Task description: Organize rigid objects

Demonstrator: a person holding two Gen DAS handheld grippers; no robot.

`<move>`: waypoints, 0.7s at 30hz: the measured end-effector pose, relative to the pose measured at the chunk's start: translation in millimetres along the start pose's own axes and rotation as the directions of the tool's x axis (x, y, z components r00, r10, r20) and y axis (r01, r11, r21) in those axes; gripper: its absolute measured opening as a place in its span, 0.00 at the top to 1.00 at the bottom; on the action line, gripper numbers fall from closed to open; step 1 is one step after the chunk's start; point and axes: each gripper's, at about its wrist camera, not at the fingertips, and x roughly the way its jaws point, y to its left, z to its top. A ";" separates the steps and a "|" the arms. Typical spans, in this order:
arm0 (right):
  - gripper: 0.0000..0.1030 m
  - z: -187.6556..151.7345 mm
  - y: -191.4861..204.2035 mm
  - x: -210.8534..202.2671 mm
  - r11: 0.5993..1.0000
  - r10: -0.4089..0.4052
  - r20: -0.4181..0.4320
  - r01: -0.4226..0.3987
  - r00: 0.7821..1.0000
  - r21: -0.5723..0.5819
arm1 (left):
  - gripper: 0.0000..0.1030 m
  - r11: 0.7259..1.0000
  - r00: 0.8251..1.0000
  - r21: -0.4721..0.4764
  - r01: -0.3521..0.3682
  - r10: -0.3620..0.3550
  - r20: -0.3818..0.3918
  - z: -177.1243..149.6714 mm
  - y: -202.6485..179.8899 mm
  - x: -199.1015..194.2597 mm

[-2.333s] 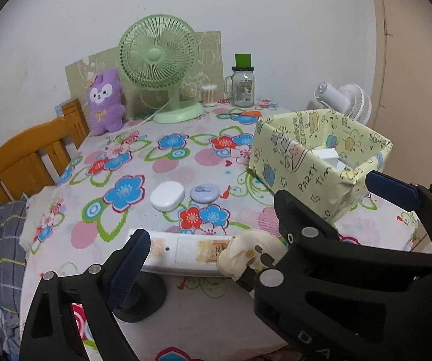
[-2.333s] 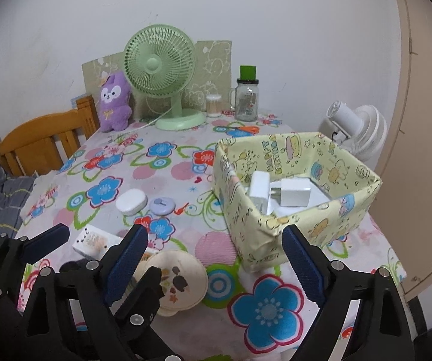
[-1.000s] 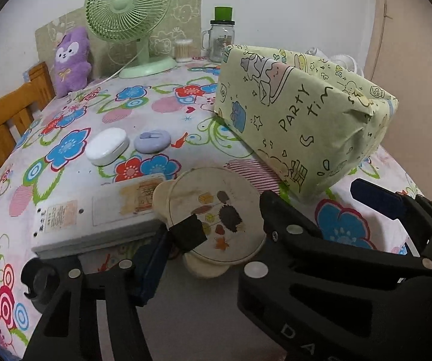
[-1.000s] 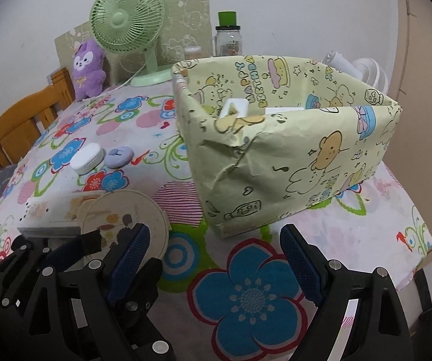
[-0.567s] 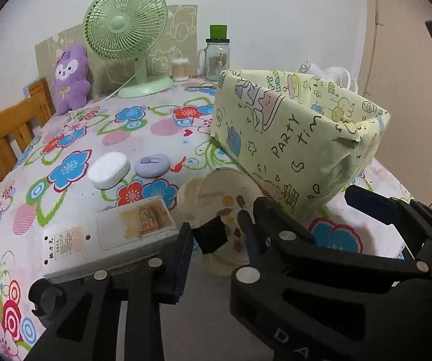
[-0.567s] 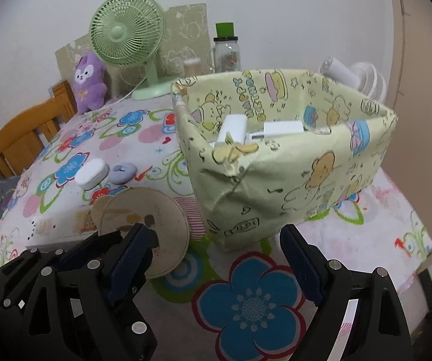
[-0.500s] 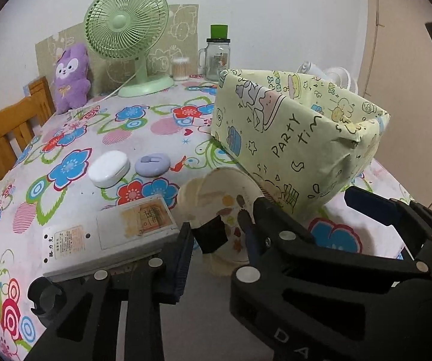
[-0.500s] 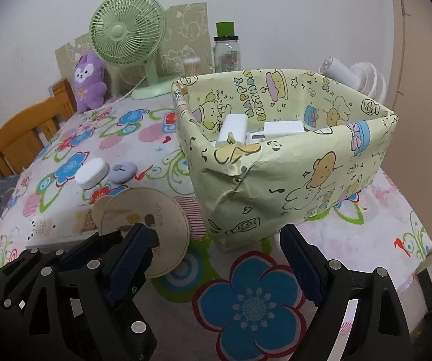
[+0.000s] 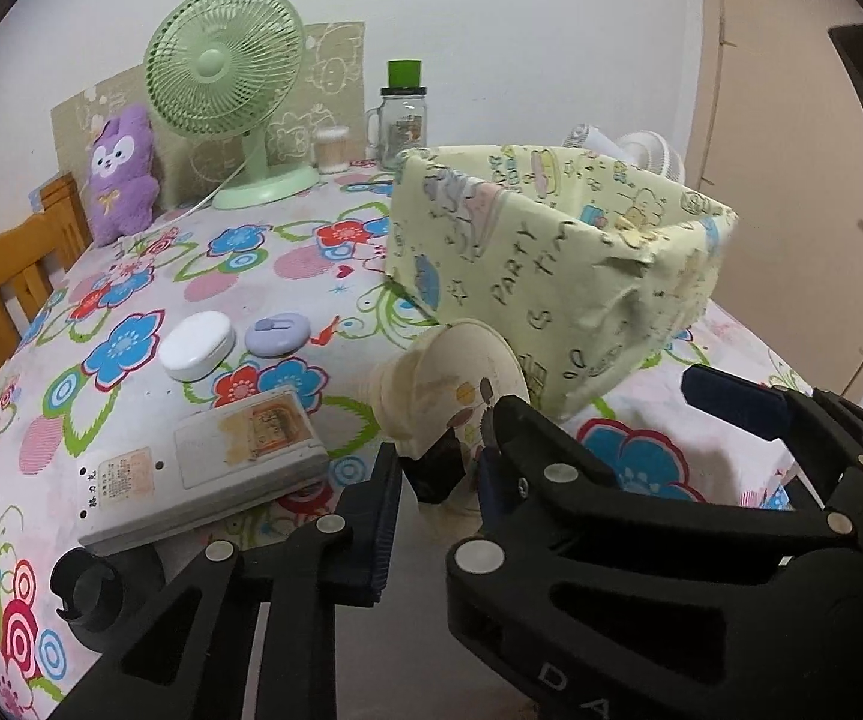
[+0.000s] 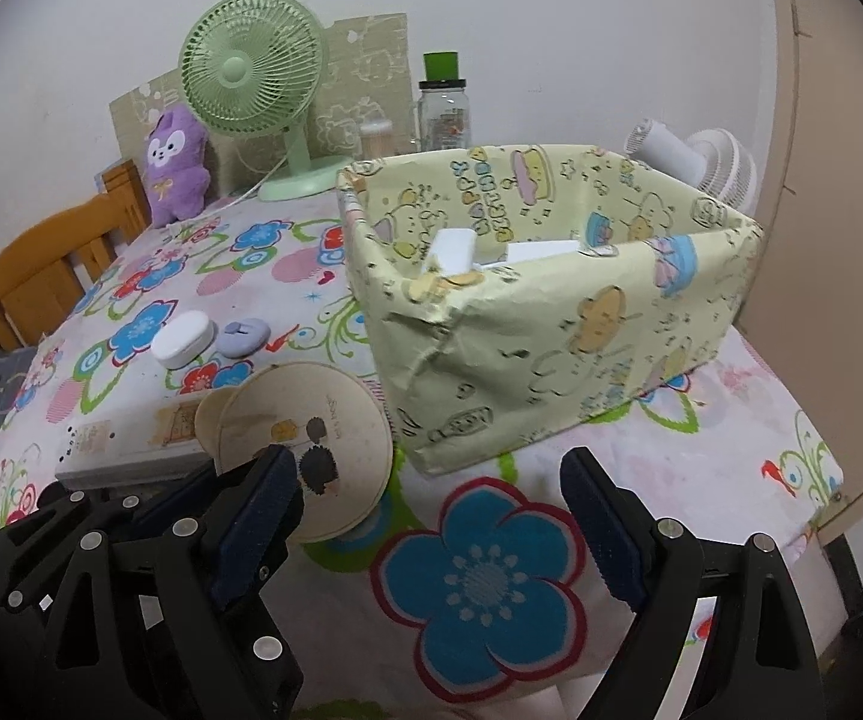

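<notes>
My left gripper (image 9: 440,480) is shut on a round cream mirror (image 9: 449,378) with a hedgehog print, held tilted above the table just left of the yellow paper-covered box (image 9: 557,276). The right wrist view shows the mirror (image 10: 305,426) standing on edge, clamped by the left gripper. My right gripper (image 10: 431,522) is open and empty, low over the table in front of the box (image 10: 551,324). White adapters (image 10: 455,249) lie inside the box. A white power strip (image 9: 203,468), a white oval case (image 9: 197,345) and a lilac round case (image 9: 278,333) lie on the floral tablecloth.
A green desk fan (image 9: 227,90), a purple plush (image 9: 119,171), a glass jar with a green lid (image 9: 404,114) and a cotton-swab cup (image 9: 330,147) stand at the back. A wooden chair (image 9: 5,276) is at the left. A white fan (image 10: 695,165) is behind the box.
My left gripper closed on the mirror and lifted it off the table, tilting it upright and moving it toward the box. My right gripper stayed open and drew back a little.
</notes>
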 end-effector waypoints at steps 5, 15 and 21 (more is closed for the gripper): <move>0.08 -2.2 -10.5 -0.5 1.000 -0.003 -0.003 0.003 1.000 0.031 | 0.76 0.999 0.999 0.045 -0.029 0.028 0.025 -0.6 -10.3 -0.9; 0.08 -1.2 -7.8 12.5 0.999 0.030 -0.055 -0.029 0.998 0.019 | 0.46 0.999 0.998 0.019 -0.041 0.042 -0.053 -1.2 -0.7 7.4; 0.08 -0.5 16.3 18.7 0.996 0.091 -0.076 -0.093 0.993 -0.015 | 0.24 0.994 0.993 0.002 -0.110 0.110 -0.053 -6.0 22.8 -3.1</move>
